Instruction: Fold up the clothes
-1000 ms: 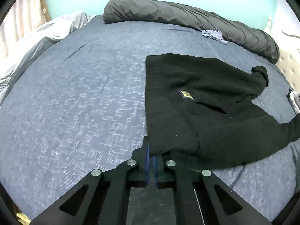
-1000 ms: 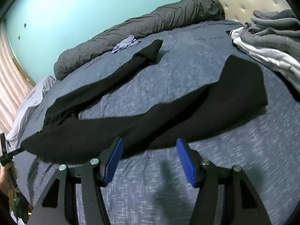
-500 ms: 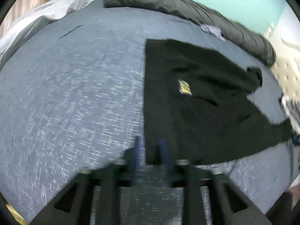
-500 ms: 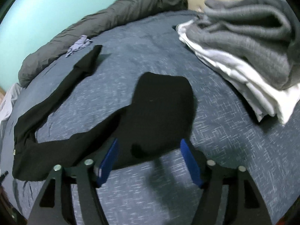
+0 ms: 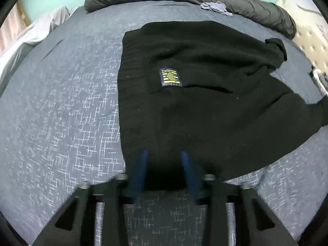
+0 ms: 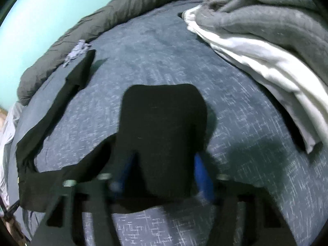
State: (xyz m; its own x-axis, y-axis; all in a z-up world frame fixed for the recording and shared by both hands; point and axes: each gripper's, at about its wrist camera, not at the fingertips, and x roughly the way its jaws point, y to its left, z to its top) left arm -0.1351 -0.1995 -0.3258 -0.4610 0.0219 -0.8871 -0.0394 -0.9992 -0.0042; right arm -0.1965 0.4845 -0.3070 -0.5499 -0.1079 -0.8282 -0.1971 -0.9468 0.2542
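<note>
The left gripper (image 5: 164,160), its jaws just narrowed but not clamped, is angled down astride the near hem of the black sweater (image 5: 205,102) spread on the blue bedspread (image 5: 61,112). The right gripper (image 6: 164,164), likewise closing and unclenched, straddles a sleeve (image 6: 162,123) near folded grey and white clothes (image 6: 266,41); a teal wall (image 6: 51,10) lies beyond.

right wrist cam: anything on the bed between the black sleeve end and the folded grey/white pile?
Nothing. In the right wrist view, only bare blue bedspread lies between the black sleeve end and the folded pile.

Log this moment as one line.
phase: regrasp | left tongs: closing over sweater hem | right tongs: closing around sleeve end | surface: bed
</note>
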